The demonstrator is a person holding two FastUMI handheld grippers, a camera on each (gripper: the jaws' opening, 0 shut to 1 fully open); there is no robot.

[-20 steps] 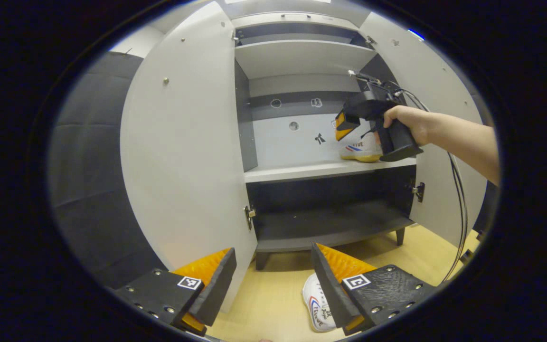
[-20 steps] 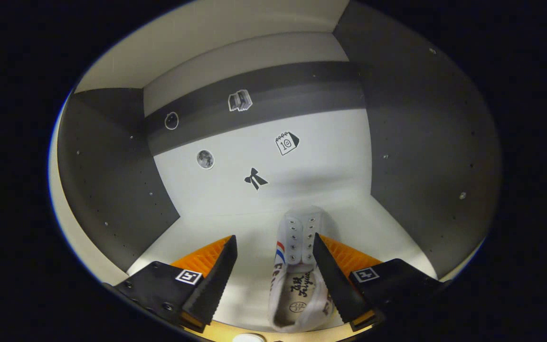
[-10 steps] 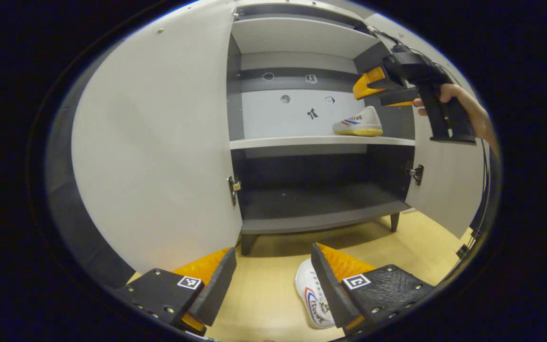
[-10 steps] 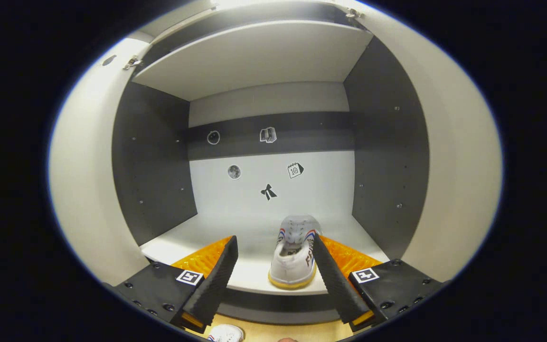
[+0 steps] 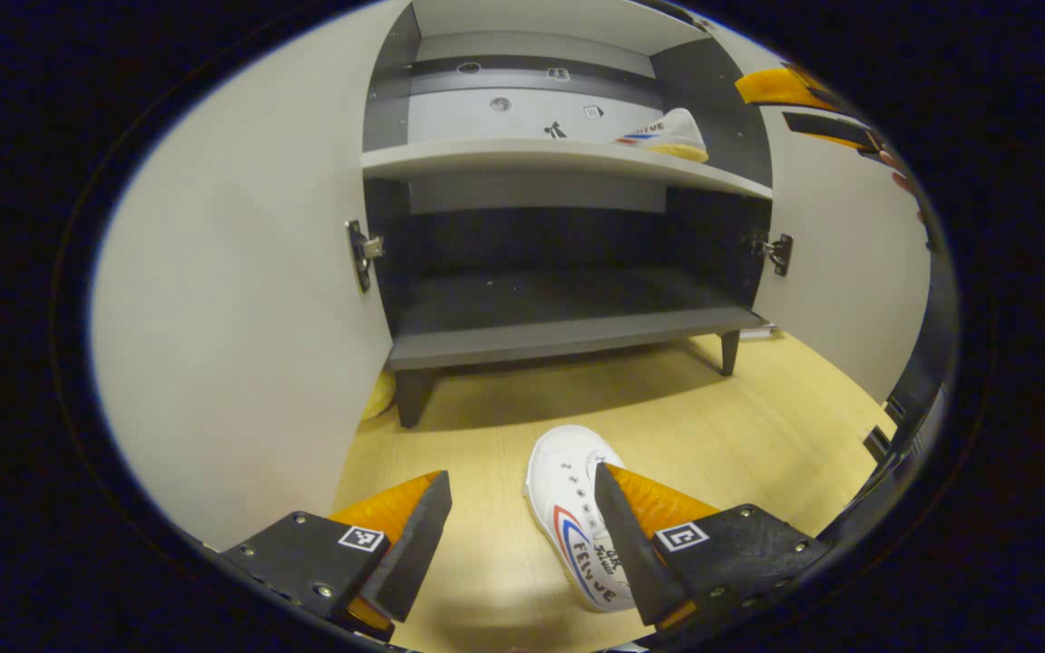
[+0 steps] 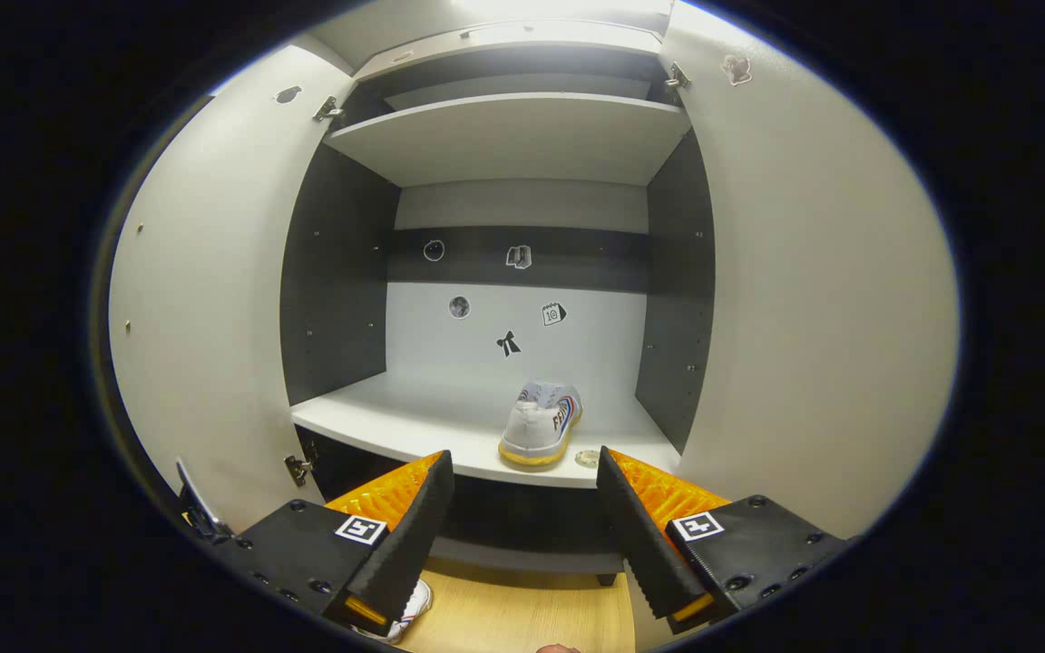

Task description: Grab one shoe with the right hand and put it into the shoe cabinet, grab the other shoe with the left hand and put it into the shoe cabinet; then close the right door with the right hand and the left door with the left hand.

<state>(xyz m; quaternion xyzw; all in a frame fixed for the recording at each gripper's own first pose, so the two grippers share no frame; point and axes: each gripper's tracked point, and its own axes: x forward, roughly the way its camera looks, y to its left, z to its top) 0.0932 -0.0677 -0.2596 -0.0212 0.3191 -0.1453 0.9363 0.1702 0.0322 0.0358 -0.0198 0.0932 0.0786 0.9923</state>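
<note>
Floor: light wood floor [image 5: 758, 417] under the shoe cabinet [image 5: 568, 331], which stands on short legs.
Doors: left door [image 5: 241, 299] & right door [image 5: 849, 272] both swung wide open.
Shoe 1: shelved shoe [image 6: 541, 424] sits on the white mid shelf [image 6: 395, 413], toward its right end, toe to the back wall.
Shoe 2: floor shoe [image 5: 577, 517] lies on the wood in front of the cabinet, partly behind your left gripper's right finger.
Left gripper [image 5: 522, 535]: jaws spread, nothing between them, low over the floor.
Right gripper [image 6: 527, 526]: jaws apart, empty, facing the mid shelf from outside the cabinet.
</note>
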